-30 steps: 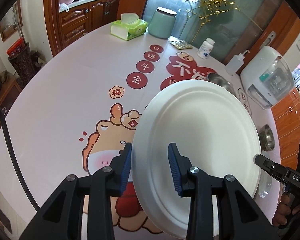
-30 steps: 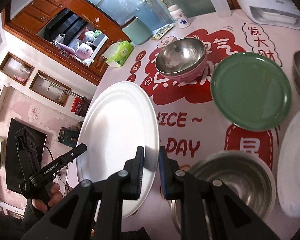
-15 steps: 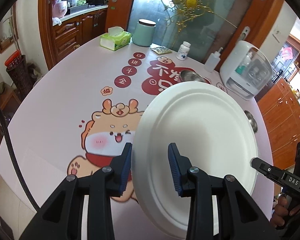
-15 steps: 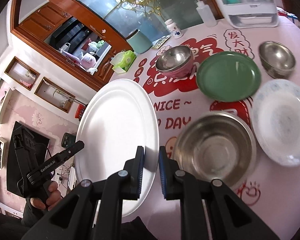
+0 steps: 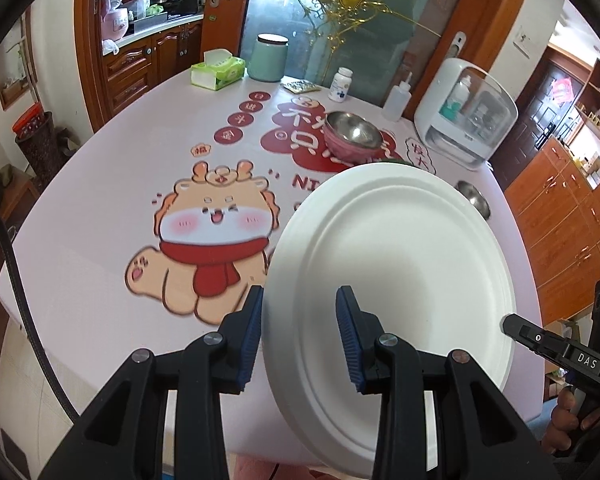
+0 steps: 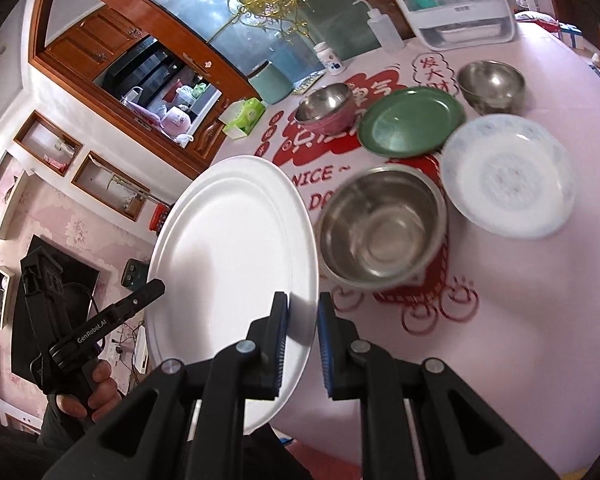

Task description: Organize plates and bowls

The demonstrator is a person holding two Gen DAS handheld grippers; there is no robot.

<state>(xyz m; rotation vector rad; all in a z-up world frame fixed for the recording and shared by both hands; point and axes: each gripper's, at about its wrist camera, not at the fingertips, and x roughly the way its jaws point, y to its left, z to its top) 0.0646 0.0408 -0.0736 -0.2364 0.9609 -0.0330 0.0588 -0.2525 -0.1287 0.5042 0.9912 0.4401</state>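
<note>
White foam plate (image 6: 232,264) held tilted off the desk (image 5: 100,184), right gripper (image 6: 302,344) jaws closed on its near rim. Left gripper (image 5: 298,336) jaws gape around the opposite rim, one each side, not clamping. Green plate (image 6: 408,128) and patterned plate (image 6: 508,176) lie ahead-right, nearer the right arm.

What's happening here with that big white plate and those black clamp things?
A person holds a pair of tongs in each hand. The right tongs pinch the rim of a large white round plate, lifted off the pink table. The left tongs sit open around the plate's other edge. On the table wait a large steel bowl, a green plate, a white patterned plate and two smaller steel bowls, one of them pink outside.
</note>
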